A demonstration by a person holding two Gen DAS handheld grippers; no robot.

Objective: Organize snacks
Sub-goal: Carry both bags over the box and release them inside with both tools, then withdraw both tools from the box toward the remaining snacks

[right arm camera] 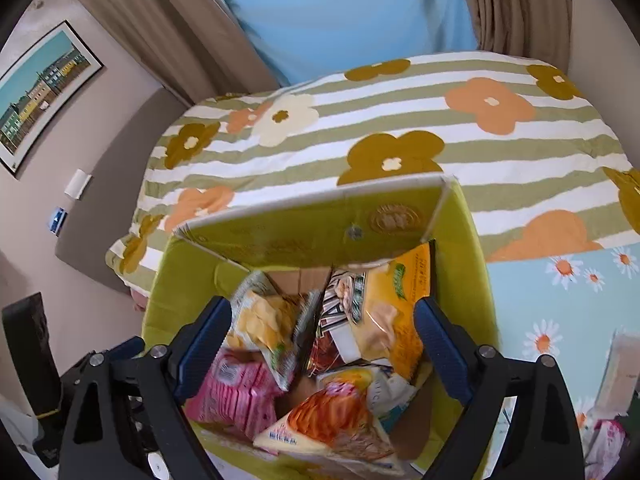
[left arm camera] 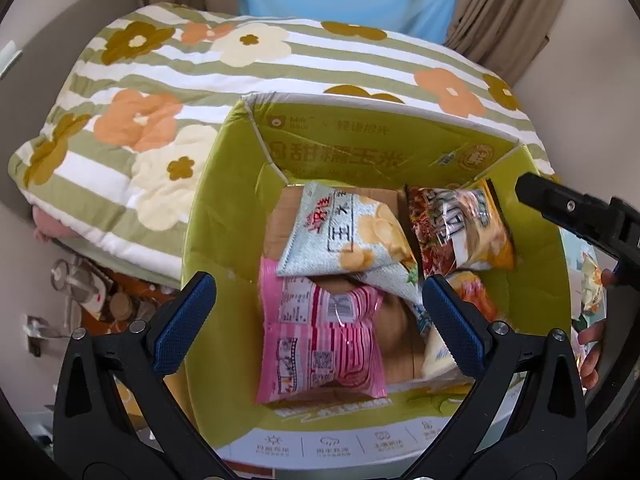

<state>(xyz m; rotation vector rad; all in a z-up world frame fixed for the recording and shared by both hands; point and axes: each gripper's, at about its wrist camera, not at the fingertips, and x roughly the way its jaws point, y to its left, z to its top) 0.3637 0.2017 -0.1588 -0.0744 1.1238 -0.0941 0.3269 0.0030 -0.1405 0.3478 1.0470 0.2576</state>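
A green cardboard box [left arm camera: 224,200] stands open on the bed with several snack packets inside. In the left wrist view a pink packet [left arm camera: 320,340] lies in front, a pale blue chip bag [left arm camera: 352,232] behind it, and a yellow-and-red packet [left arm camera: 460,228] at the right. My left gripper [left arm camera: 318,300] hangs open above the pink packet and holds nothing. In the right wrist view my right gripper [right arm camera: 322,320] is open over the box [right arm camera: 320,228]. The yellow packet [right arm camera: 392,312] lies loose between its fingers, and no pad touches it. An orange packet [right arm camera: 332,420] lies nearest.
A striped floral quilt [left arm camera: 160,100] lies behind and to the left of the box. To its right is a blue daisy sheet [right arm camera: 560,300] with more snack packets [right arm camera: 616,380] on it. Curtains hang behind. Clutter [left arm camera: 92,292] sits on the floor at the left.
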